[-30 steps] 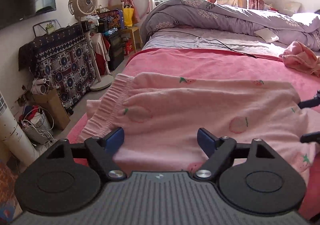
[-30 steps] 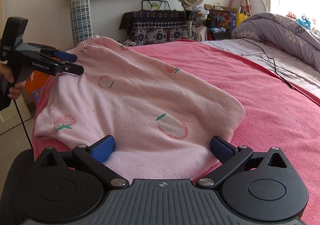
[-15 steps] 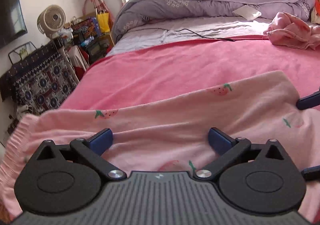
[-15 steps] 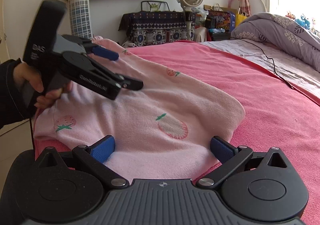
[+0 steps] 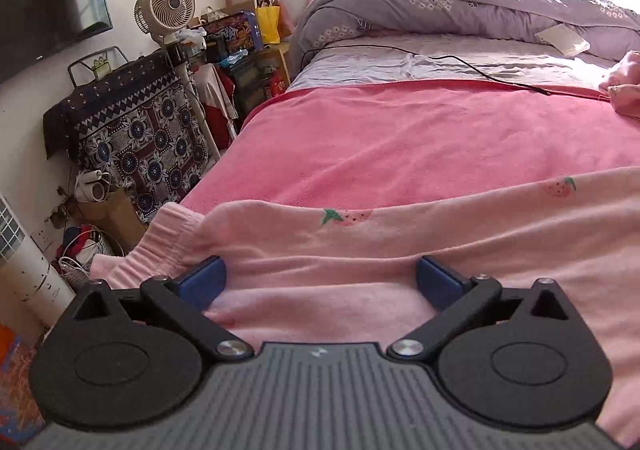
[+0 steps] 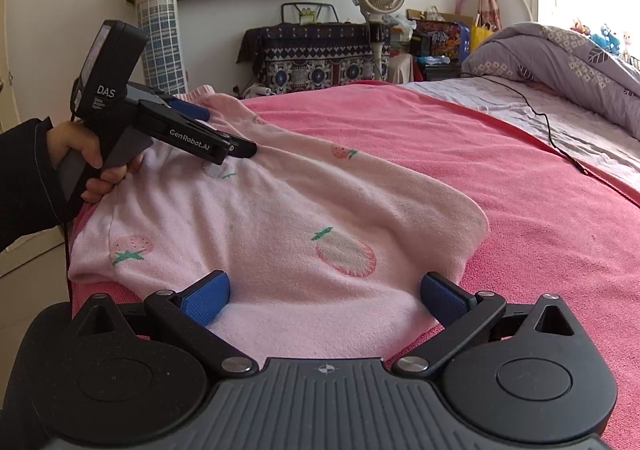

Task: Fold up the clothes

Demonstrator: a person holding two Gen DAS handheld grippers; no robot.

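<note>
Pale pink pants with strawberry prints (image 6: 280,217) lie flat on the pink blanket (image 6: 500,177), elastic waistband (image 5: 160,246) at the bed's left edge. My left gripper (image 5: 320,282) is open just above the fabric near the waistband; it also shows in the right wrist view (image 6: 224,129), held low over the far end of the pants. My right gripper (image 6: 324,294) is open over the near end of the pants, its blue pads (image 6: 206,296) close to the cloth.
A crumpled pink garment (image 5: 624,89) lies at the right of the bed. A grey duvet (image 5: 460,5) and a black cable (image 5: 480,69) lie farther back. A fan (image 5: 164,9), a covered cabinet (image 5: 132,137) and floor clutter stand left of the bed.
My left gripper swung up over the pants, then came back down low near the waistband. The right gripper has stayed still. The pants lie as before.
</note>
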